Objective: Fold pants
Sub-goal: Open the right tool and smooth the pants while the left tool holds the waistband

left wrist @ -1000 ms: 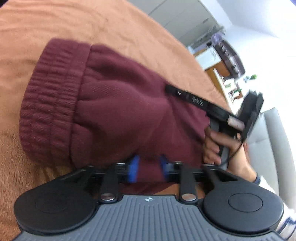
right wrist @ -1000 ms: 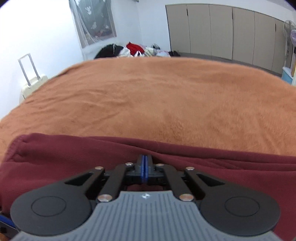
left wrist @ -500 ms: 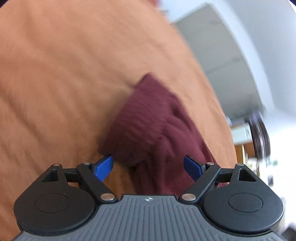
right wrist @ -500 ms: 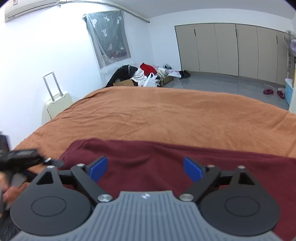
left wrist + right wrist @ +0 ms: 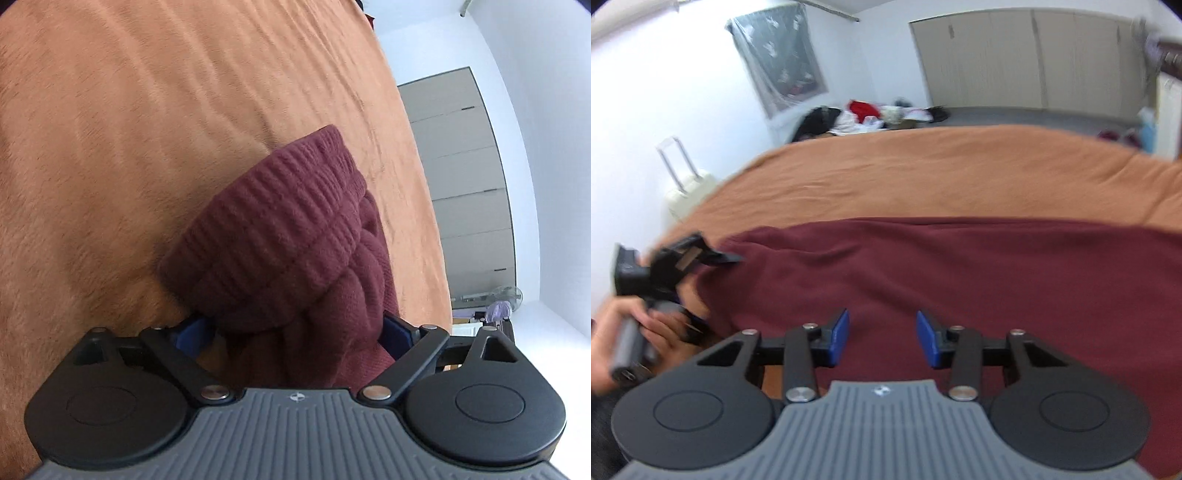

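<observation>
Pants [image 5: 960,280]: maroon, spread across the near part of the orange bed cover [image 5: 923,177]; a ribbed cuff [image 5: 273,236] is bunched up in the left wrist view.
Left gripper [image 5: 295,332]: jaws are seen opening to their widest, with the bunched cuff fabric between the blue pads; whether the pads press it cannot be told.
Right gripper [image 5: 882,338]: jaws are closing, partly apart, above the pants; nothing is clamped.
Left hand [image 5: 646,332]: seen at the pants' left end.
</observation>
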